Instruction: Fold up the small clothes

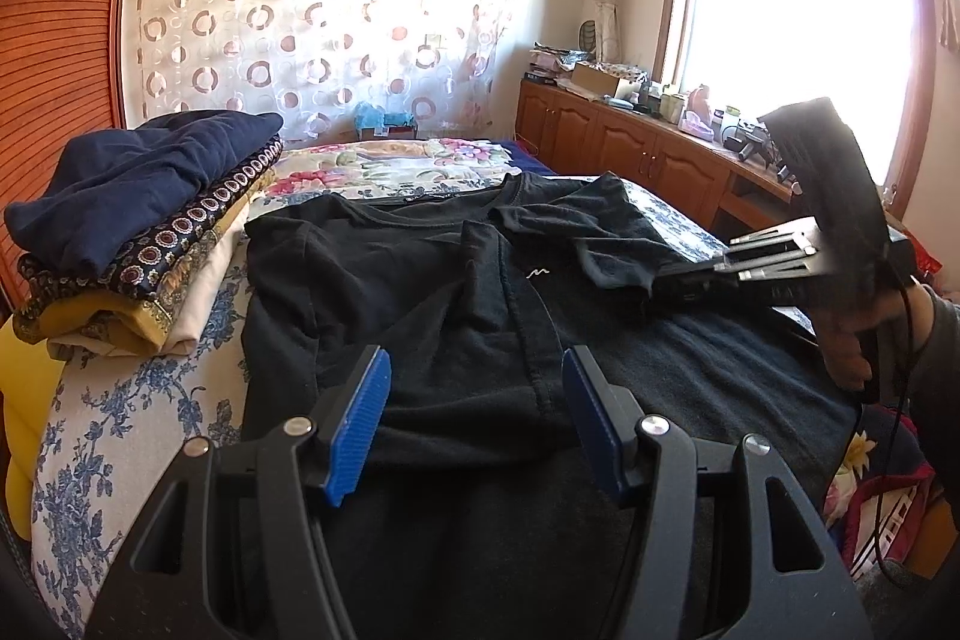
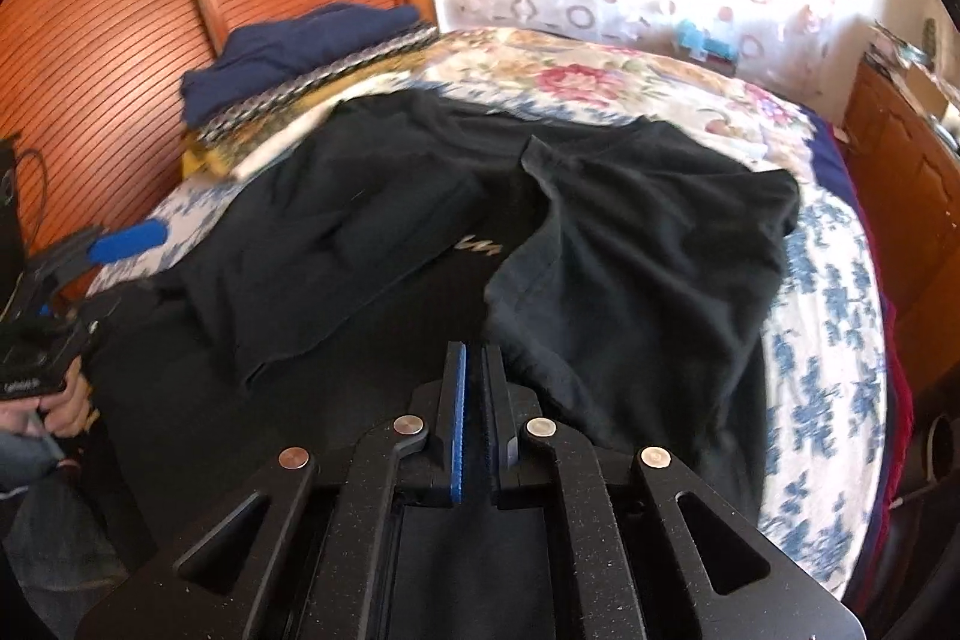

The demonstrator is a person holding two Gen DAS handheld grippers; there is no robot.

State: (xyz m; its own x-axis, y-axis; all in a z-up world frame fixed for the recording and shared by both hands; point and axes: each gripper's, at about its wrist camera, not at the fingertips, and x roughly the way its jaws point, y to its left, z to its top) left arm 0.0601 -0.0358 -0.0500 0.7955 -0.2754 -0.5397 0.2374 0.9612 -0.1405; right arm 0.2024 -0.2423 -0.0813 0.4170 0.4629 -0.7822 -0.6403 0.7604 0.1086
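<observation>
The black cotton T-shirt (image 1: 456, 280) lies flat on the floral-sheeted bed (image 1: 120, 430), straight ahead of the left tool (image 1: 474, 418), collar at the far end, long axis running away from it. That tool gapes wide and empty above the near hem. The right tool (image 2: 475, 376), nearly closed, seems to hold nothing, beside the shirt's folded-in right flap (image 2: 648, 268), so probably nearer to it.
</observation>
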